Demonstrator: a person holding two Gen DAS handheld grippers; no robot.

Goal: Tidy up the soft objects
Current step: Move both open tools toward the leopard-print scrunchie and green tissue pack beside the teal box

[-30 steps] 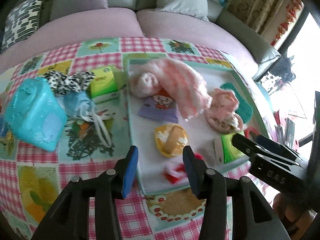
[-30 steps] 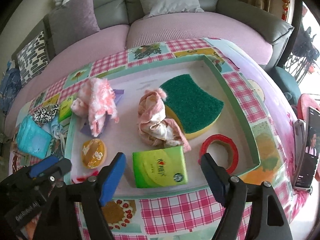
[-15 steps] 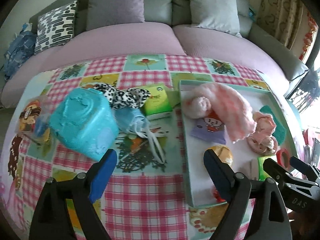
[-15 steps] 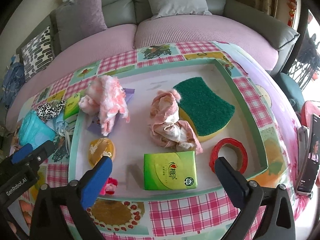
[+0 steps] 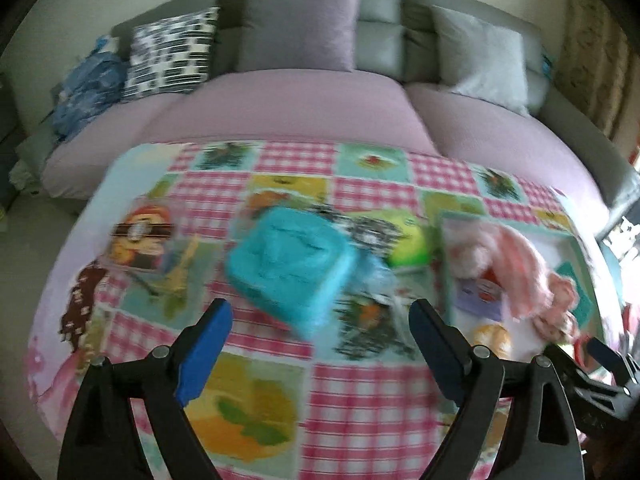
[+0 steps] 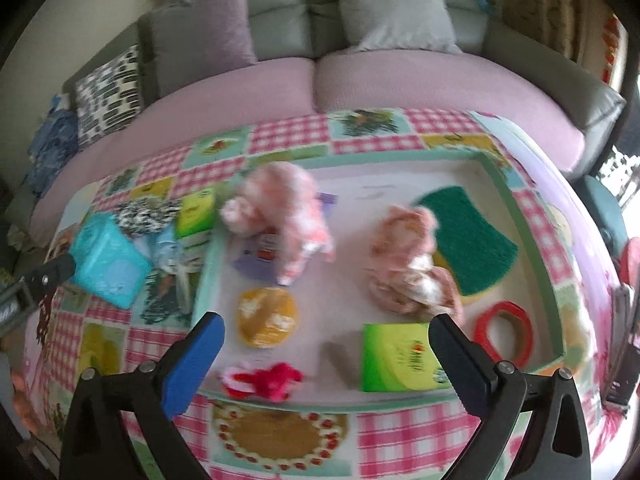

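The counter (image 6: 400, 436), covered by a checked pink cloth with picture squares, is seen before a lilac-covered sofa (image 6: 400, 80). On its right part a shallow green-rimmed tray (image 6: 524, 240) is placed, and most soft items are already gathered in it: a green-and-yellow scouring sponge (image 6: 468, 236), a crumpled pink cloth (image 6: 404, 264), a fluffy pink-and-white plush piece (image 6: 288, 200), a green tissue packet (image 6: 396, 356), a round orange pad (image 6: 266, 316), a red ring (image 6: 504, 332) and a small red plush item (image 6: 264, 380) at the near rim. Outside the tray, to its left, four items are left on the counter: a turquoise soft wipes pack (image 5: 290, 268), a black-and-white patterned fabric piece (image 6: 146, 212), a light blue soft item (image 6: 166, 248) with white cords, and a second green packet (image 6: 196, 212). The task is therefore judged mostly done, with that group left. The left tongs (image 5: 320, 344) are spread wide, having just been opening, with nothing between the pads; they are aimed at the turquoise pack, judged the next item to be taken. The right tongs (image 6: 326, 360) are likewise released, having just been opening, and are held empty over the near edge of the tray.
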